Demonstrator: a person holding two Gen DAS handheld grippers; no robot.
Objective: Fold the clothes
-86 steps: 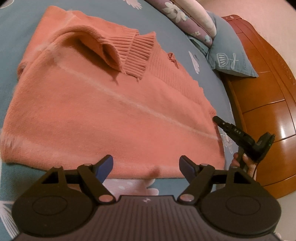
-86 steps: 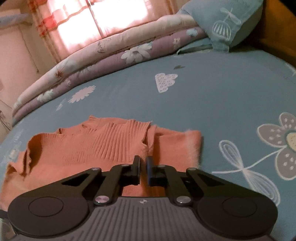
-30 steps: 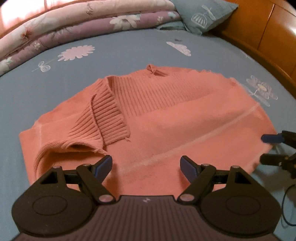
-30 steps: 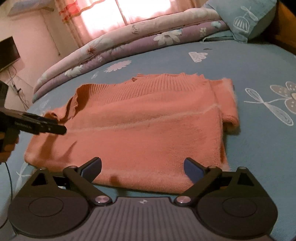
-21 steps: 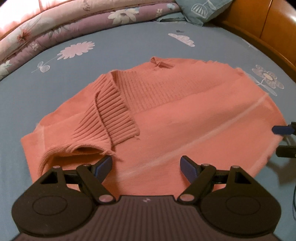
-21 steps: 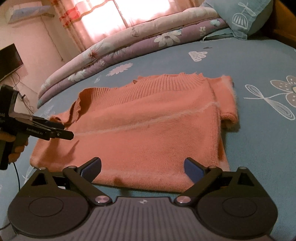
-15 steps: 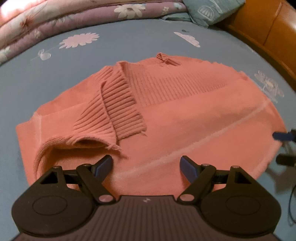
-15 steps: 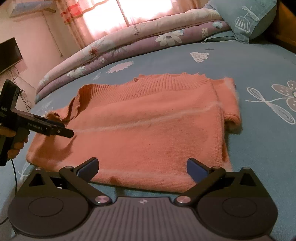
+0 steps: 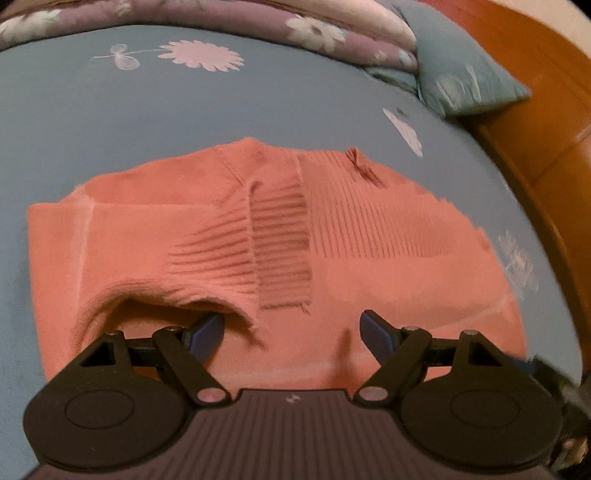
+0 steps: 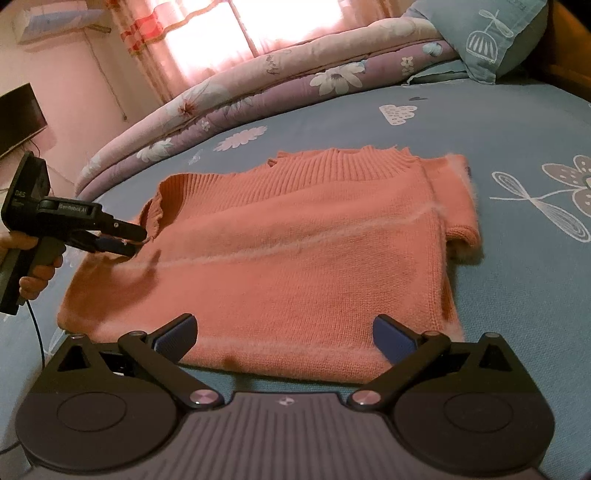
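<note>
A salmon-pink knitted sweater (image 10: 295,258) lies flat on a bed covered with a blue flower-print sheet (image 10: 517,295). In the right wrist view its long axis runs left to right; the ribbed neck band (image 10: 351,162) points away from the camera toward the rolled quilts (image 10: 295,74), and the near hem faces the right gripper. One sleeve is folded under at the right edge; a ribbed sleeve cuff (image 9: 258,258) is folded over the body on the left side and stands slightly raised.

The left gripper (image 9: 291,332) is positioned low over the sweater, jaws apart, with its left blue fingertip (image 9: 207,328) just under the raised edge of the cuff and the other over the flat body. In the right wrist view the same gripper (image 10: 129,242) sits at the sweater's left side, held by a hand (image 10: 37,266).

The right gripper (image 10: 284,336) has its jaws wide apart, gripping nothing, just before the near hem. A blue pillow (image 10: 491,33) rests at the head of the bed.
</note>
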